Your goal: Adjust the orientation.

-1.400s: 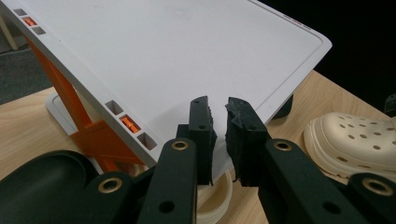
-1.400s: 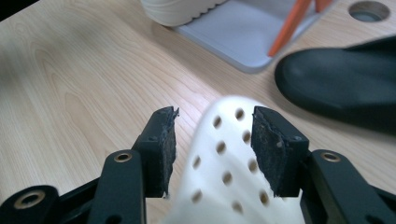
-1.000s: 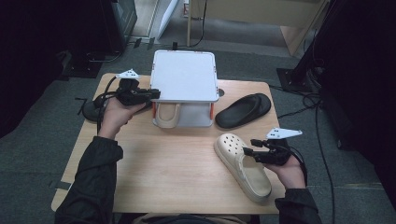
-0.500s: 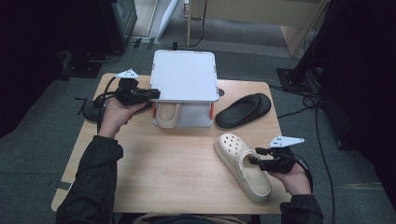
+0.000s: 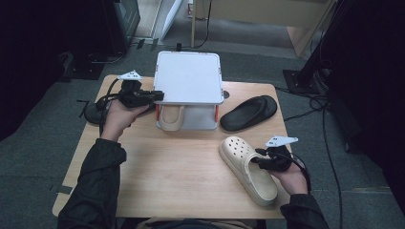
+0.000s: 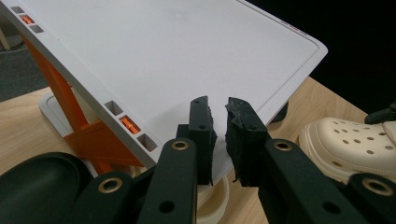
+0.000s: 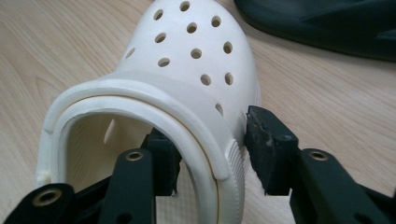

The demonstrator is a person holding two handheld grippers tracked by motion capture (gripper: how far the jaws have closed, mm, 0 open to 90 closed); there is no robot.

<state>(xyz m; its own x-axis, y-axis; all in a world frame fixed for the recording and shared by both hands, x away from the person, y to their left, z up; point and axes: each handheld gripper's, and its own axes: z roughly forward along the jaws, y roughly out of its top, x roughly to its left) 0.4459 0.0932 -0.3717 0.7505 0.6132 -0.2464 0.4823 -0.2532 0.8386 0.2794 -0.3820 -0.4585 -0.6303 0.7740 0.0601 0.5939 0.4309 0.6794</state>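
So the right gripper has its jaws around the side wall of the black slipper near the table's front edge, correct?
Not quite: the shoe is the cream clog, not the black slipper. The right gripper has one jaw inside the clog's opening and one outside its side wall, and its jaws have just been closing, as the right gripper view shows.

This looks like a lab or test room set up for recording. A small wooden counter (image 5: 181,167) stands alone on grey carpet (image 5: 43,157), with loose cables (image 5: 329,138) trailing across the floor, dark equipment stands (image 5: 310,62) around it, and a pale wooden cabinet (image 5: 267,14) behind.
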